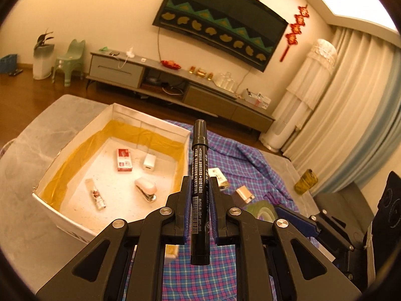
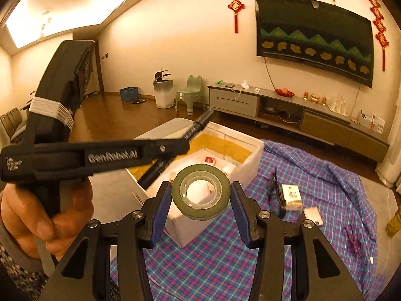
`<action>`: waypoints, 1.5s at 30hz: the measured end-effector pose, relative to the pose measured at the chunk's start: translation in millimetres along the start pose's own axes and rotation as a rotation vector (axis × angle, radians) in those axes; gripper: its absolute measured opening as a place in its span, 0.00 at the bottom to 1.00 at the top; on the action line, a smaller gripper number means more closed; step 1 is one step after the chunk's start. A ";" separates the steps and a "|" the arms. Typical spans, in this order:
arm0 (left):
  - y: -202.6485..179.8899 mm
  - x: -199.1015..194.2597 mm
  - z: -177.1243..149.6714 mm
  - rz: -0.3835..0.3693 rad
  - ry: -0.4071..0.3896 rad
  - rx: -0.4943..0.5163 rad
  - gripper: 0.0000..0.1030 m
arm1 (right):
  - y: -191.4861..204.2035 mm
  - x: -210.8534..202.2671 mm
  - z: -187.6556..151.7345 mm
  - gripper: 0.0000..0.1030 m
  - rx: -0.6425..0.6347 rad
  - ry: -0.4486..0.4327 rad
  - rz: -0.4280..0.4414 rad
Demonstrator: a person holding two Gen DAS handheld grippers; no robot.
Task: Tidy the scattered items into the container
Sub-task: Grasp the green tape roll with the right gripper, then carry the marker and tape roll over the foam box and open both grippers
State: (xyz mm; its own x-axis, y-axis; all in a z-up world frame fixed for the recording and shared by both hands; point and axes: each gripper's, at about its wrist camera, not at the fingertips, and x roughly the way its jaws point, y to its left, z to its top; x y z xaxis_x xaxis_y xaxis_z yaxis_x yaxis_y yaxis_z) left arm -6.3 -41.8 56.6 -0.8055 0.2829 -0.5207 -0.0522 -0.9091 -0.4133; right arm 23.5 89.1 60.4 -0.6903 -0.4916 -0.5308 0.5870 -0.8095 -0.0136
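Both grippers loaded — left [image 1: 200,188] clamps marker [image 1: 199,175], right [image 2: 200,195] tape roll [image 2: 200,190].

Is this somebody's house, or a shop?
Most likely a home living room. A big wall-mounted TV hangs above a long low TV cabinet, red knot decorations hang on the wall, and a small green child's chair stands on the wood floor.

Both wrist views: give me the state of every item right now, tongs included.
Left tongs: shut on the marker.
Marker: capped, held lengthwise, near the box wall.
Right tongs: shut on the tape roll.
Tape roll: gripped by its sides, above the box corner.
Box: open, upright.
Stapler: closed, in the box.
Red pack: flat in the box.
Charger: in the box.
White carton: on the plaid cloth, outside the box.
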 end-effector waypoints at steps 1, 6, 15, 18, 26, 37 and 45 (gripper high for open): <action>3.6 1.3 0.7 0.002 0.000 -0.008 0.13 | 2.5 3.6 3.3 0.48 -0.009 0.001 0.000; 26.6 10.6 6.2 0.013 0.012 -0.069 0.13 | 10.8 23.8 18.2 0.48 -0.045 0.011 0.001; 63.5 25.2 14.7 0.022 0.021 -0.174 0.13 | 11.8 62.4 38.4 0.48 -0.074 0.050 0.016; 73.8 32.0 15.9 0.019 0.030 -0.210 0.13 | 11.6 73.7 44.0 0.48 -0.078 0.063 0.022; 99.6 58.5 16.5 -0.002 0.074 -0.320 0.13 | 4.5 103.2 51.8 0.48 -0.085 0.110 0.038; 130.6 80.1 13.0 0.011 0.122 -0.486 0.13 | -35.9 153.2 63.0 0.48 0.071 0.239 0.123; 116.8 90.9 -1.0 0.046 0.174 -0.477 0.13 | -55.0 204.1 78.5 0.48 0.167 0.345 0.166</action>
State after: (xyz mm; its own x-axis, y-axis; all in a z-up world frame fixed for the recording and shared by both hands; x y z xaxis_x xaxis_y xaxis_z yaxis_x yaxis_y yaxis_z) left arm -85.0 -121.9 -39.7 -0.6881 0.3294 -0.6466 0.2895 -0.6924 -0.6609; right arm -182.9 8.1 19.3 -0.3932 -0.5067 -0.7672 0.5820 -0.7831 0.2189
